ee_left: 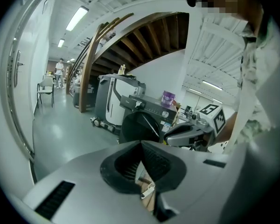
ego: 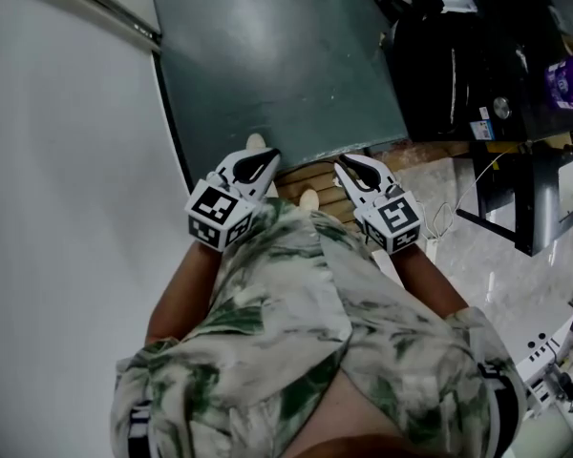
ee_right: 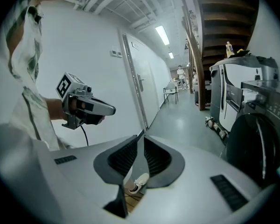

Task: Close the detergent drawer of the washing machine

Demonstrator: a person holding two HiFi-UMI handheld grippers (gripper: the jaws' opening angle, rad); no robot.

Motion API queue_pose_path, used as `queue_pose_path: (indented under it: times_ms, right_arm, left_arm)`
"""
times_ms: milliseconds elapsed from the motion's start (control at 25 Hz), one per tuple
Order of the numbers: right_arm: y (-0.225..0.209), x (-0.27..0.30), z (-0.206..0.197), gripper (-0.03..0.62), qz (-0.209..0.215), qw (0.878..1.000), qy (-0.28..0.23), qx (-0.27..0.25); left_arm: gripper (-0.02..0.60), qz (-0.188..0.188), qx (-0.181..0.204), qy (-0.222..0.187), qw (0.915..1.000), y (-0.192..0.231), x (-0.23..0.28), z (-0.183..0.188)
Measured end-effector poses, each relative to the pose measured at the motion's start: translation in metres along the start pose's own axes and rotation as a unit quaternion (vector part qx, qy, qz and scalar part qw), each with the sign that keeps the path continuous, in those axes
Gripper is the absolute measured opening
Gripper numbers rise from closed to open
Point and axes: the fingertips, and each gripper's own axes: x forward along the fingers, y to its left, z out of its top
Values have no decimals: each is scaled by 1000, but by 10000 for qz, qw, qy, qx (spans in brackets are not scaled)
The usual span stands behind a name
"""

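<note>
Left claw [ee_left: 141,144]: mine was shut, empty, apart from the washing machine [ee_left: 141,125].
Right claw [ee_right: 140,141]: mine stood barely parted, empty, nearer it.

shirt [ego: 296,294] — white, green leaf print | floor [ego: 277,55] — grey-green | washing machine [ee_left: 139,125] black | wall [ego: 67,160] white

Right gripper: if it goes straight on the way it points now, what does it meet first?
Most likely the grey floor: the right gripper tilts downward and nothing stands in its line. The washing machine is off to the side.
</note>
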Motion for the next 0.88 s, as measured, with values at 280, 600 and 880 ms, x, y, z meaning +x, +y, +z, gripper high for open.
queue_pose_path:
  times_ms: [280,600,880]
  right_arm:
    - [-42,81,50,63,-354,9993,98,-19]
    - [-54,183,168,62,-721,9972,172,38]
    - [-59,218,260,61,-1087,9937,115,233]
  left_arm:
    - [23,-246,75,-97,9996,99,21,35]
    - [23,-749,386,-39,9964,216,2,120]
    - [23,-1111,677,205,9913,284,-21,192]
